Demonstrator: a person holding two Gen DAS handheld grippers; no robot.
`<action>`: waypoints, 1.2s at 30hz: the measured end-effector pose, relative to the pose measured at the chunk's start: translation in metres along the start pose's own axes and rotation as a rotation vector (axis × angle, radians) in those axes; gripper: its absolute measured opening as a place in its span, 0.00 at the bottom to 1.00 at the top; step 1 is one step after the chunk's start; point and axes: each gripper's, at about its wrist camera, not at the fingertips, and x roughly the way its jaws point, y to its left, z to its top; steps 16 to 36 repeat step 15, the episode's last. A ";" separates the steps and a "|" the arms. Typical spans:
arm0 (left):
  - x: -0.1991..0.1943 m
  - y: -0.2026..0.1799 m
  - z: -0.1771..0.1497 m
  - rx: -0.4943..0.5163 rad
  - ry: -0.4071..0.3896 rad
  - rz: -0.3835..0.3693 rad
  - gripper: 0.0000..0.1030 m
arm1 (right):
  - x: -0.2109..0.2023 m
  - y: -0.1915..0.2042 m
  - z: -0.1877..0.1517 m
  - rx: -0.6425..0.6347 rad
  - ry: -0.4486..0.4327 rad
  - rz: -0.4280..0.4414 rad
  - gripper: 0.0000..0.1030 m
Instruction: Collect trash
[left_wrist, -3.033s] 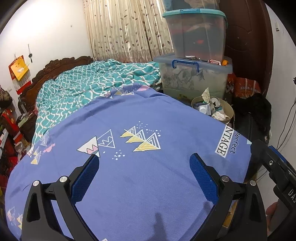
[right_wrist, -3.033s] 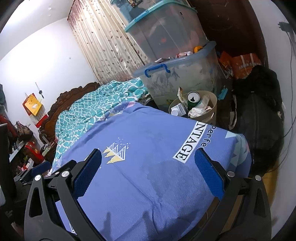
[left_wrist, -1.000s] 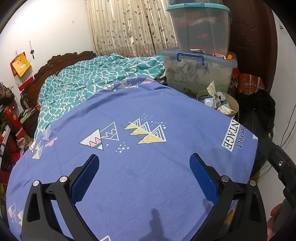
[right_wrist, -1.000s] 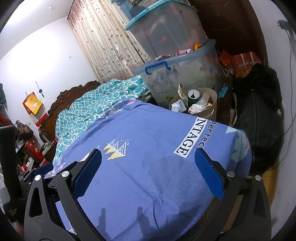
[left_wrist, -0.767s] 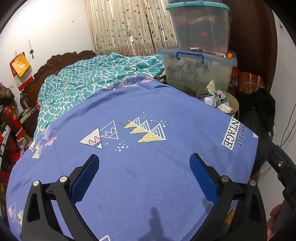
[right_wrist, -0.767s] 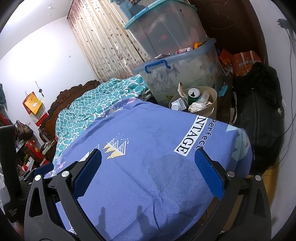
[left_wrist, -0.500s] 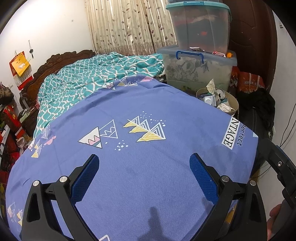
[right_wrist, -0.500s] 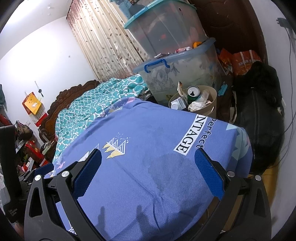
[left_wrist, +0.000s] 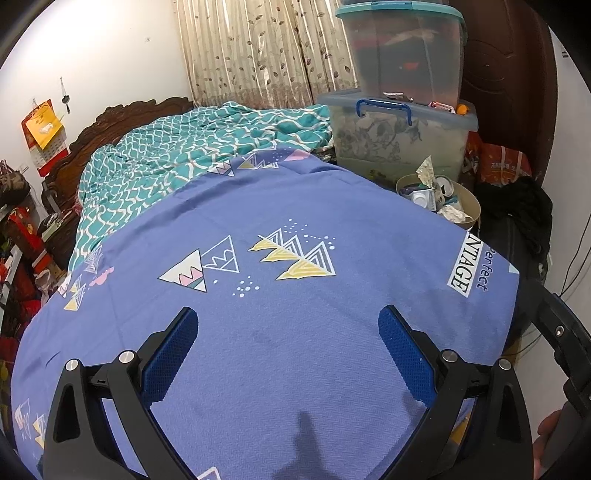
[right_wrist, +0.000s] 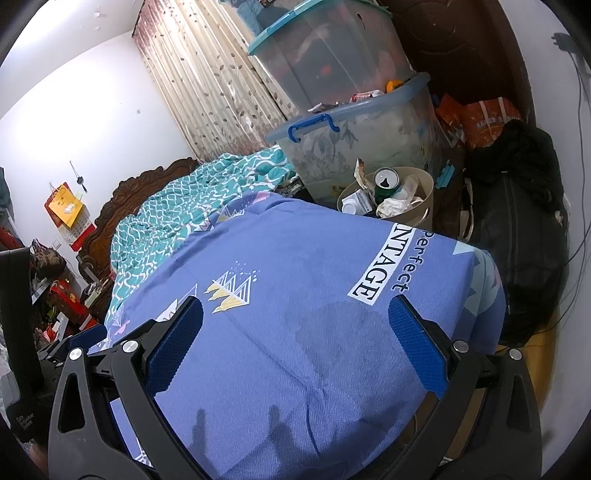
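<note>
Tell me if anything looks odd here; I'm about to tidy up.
The beige trash bin beside the bed is overfull: a can and crumpled paper poke above its rim. A darker patch marks the blue sheet.

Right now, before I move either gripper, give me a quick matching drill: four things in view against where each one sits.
Things:
1. green can
2. teal-lidded bin
3. black bag
4. teal quilt

Places:
A. on the floor beside the bed's far corner
B. upright in the tan trash basket
C. at the head of the bed, beyond the blue sheet
D. stacked on the blue-handled bin

Pairs: 1-B, 2-D, 3-A, 4-C
</note>
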 end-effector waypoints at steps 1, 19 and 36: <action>0.000 0.000 0.000 0.000 -0.004 0.001 0.92 | 0.000 0.000 0.000 0.000 0.001 0.001 0.97; 0.001 0.003 -0.001 -0.021 -0.002 0.003 0.92 | 0.004 0.000 -0.004 -0.001 0.009 0.005 0.97; 0.001 0.003 -0.001 -0.021 -0.002 0.003 0.92 | 0.004 0.000 -0.004 -0.001 0.009 0.005 0.97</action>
